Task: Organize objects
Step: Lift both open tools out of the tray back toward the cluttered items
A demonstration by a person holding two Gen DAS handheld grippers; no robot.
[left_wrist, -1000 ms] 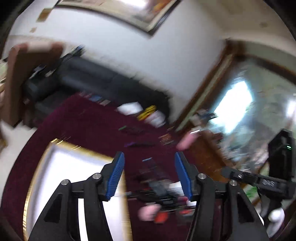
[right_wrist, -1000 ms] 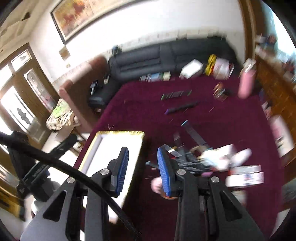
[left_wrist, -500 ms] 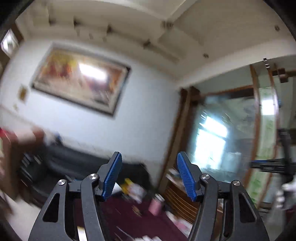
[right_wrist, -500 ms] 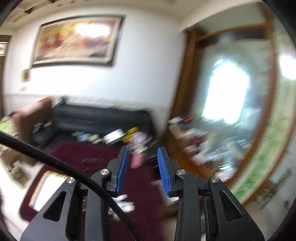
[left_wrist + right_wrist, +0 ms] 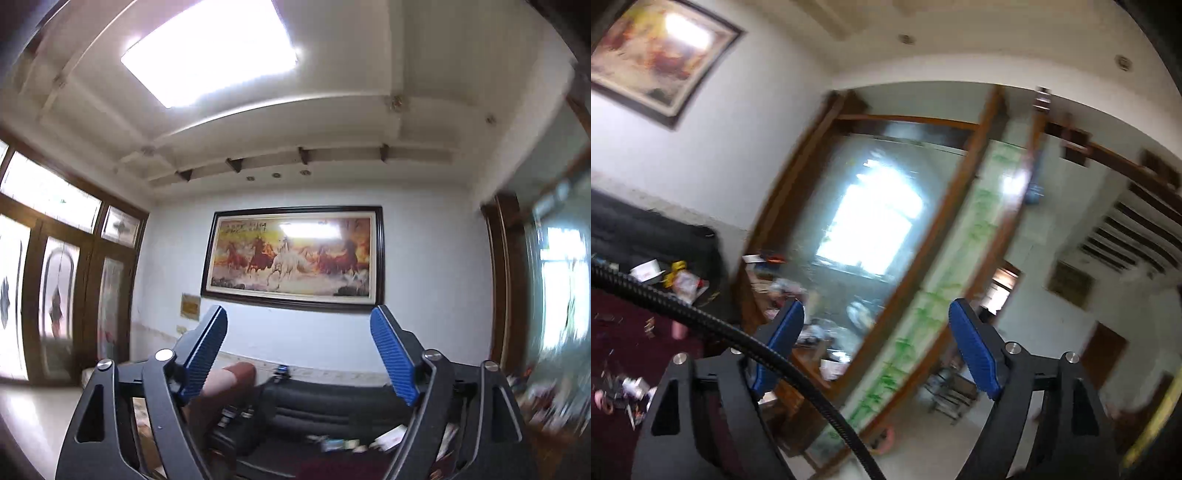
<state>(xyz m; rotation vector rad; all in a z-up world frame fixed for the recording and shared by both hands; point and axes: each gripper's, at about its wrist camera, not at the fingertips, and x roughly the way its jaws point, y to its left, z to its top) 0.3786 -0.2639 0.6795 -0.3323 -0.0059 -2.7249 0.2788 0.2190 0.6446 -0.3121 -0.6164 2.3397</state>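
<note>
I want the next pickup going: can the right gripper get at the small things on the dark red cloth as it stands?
Probably not yet. The right gripper points level at the glass door, jaws open and empty; the cloth lies low at left.

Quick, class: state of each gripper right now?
Left gripper: open, holding nothing; jaws have just been opening.
Right gripper: open, holding nothing; jaws have just been opening.

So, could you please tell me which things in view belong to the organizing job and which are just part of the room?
Job:
- small scattered objects on the dark red cloth
- open left gripper, empty
- open right gripper, empty

Just there:
- framed horse painting
- black leather sofa
- wood-framed glass door
</note>
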